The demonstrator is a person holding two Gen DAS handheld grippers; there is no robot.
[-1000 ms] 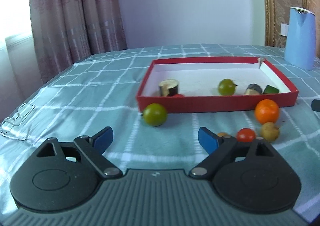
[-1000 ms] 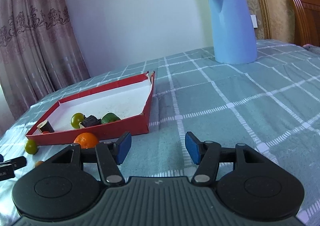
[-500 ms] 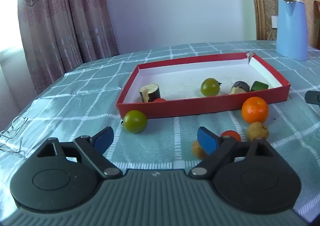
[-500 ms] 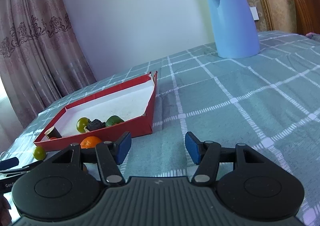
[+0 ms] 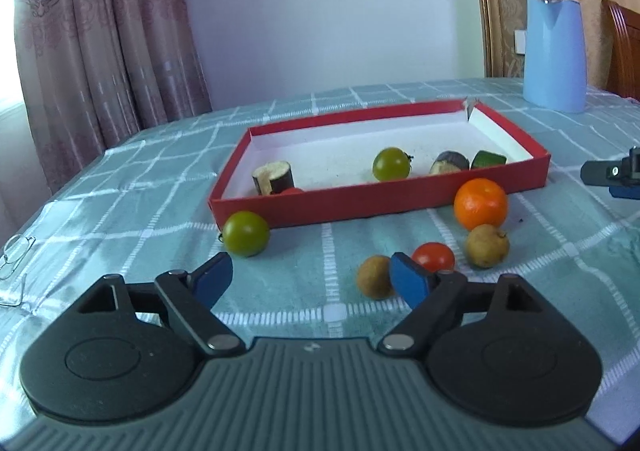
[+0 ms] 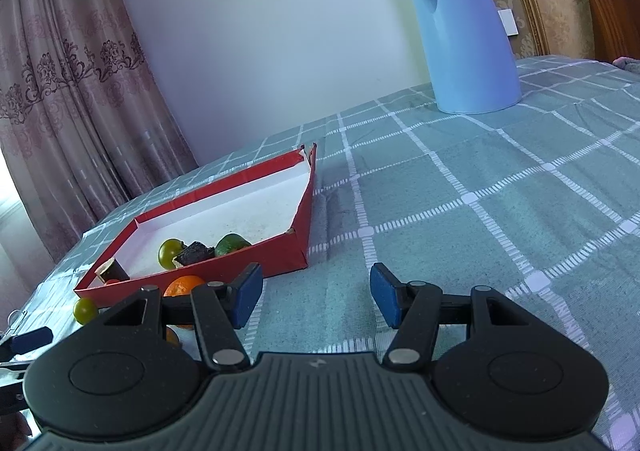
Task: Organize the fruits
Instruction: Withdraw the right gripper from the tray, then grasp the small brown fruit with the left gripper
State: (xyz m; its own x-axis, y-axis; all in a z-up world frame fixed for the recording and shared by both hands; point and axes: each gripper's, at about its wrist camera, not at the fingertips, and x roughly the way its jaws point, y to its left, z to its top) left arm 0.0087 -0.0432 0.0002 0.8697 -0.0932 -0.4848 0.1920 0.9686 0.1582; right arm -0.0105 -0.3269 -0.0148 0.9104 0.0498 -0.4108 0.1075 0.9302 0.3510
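A red box (image 5: 360,205) with a white floor holds a green tomato (image 5: 391,164), two eggplant pieces (image 5: 273,181) and a green piece (image 5: 488,159). In front of it on the cloth lie a green tomato (image 5: 245,233), an orange (image 5: 480,204), a red tomato (image 5: 433,256) and two brown longans (image 5: 487,246). My left gripper (image 5: 310,283) is open and empty, just short of these fruits. My right gripper (image 6: 316,297) is open and empty, right of the box (image 6: 296,247); the orange (image 6: 182,285) shows behind its left finger.
A blue kettle (image 5: 554,51) stands at the back right, also in the right wrist view (image 6: 466,39). Glasses (image 5: 14,259) lie at the left table edge. A curtain hangs at the left. A wooden chair (image 6: 604,3) stands far right.
My left gripper has pulled back and swung left, so the box and fruits shifted right and a second longan came into view. My right gripper has risen slightly. Both stay open.
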